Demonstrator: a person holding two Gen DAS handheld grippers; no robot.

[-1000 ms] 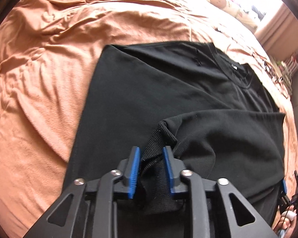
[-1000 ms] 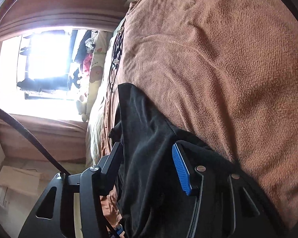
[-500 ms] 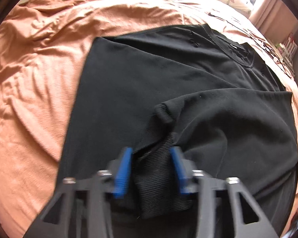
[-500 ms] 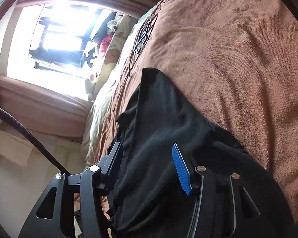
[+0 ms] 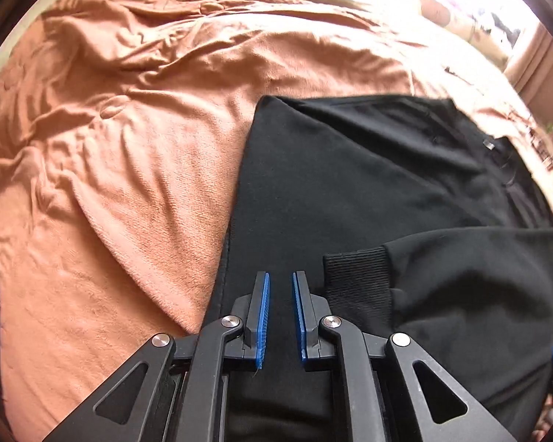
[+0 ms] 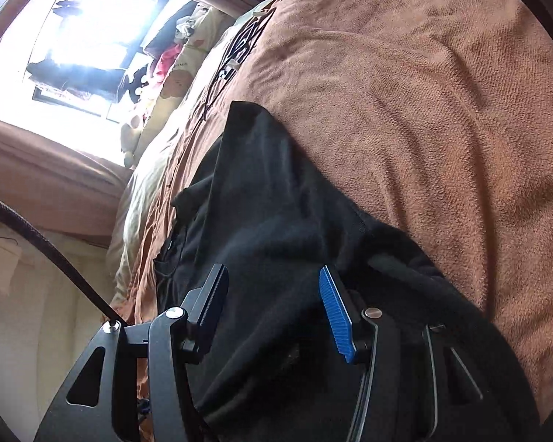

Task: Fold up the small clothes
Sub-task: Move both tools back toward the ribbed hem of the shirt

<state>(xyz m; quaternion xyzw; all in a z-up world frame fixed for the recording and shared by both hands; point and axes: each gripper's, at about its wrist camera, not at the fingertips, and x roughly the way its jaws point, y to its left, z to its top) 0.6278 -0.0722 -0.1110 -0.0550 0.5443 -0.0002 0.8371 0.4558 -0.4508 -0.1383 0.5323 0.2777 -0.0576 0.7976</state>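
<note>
A black sweatshirt (image 5: 350,184) lies flat on an orange blanket (image 5: 129,129). One sleeve is folded across its body, with the ribbed cuff (image 5: 357,283) lying just right of my left gripper (image 5: 279,276). That gripper hovers over the sweatshirt's left edge with a narrow gap between its blue pads and nothing in it. In the right wrist view my right gripper (image 6: 272,276) is open wide, with black sweatshirt fabric (image 6: 269,221) bunched between and over its fingers; the pads do not pinch it.
The wrinkled orange blanket covers the bed (image 6: 424,110). Pillows and a plush toy (image 6: 173,84) lie by a bright window (image 6: 73,37). A black cable (image 6: 37,232) runs past the right gripper. Cords lie on the bed's far edge (image 5: 545,147).
My left gripper has let go of the sleeve cuff and moved left of it; the cuff now lies flat on the sweatshirt. The right gripper stays open over the fabric.
</note>
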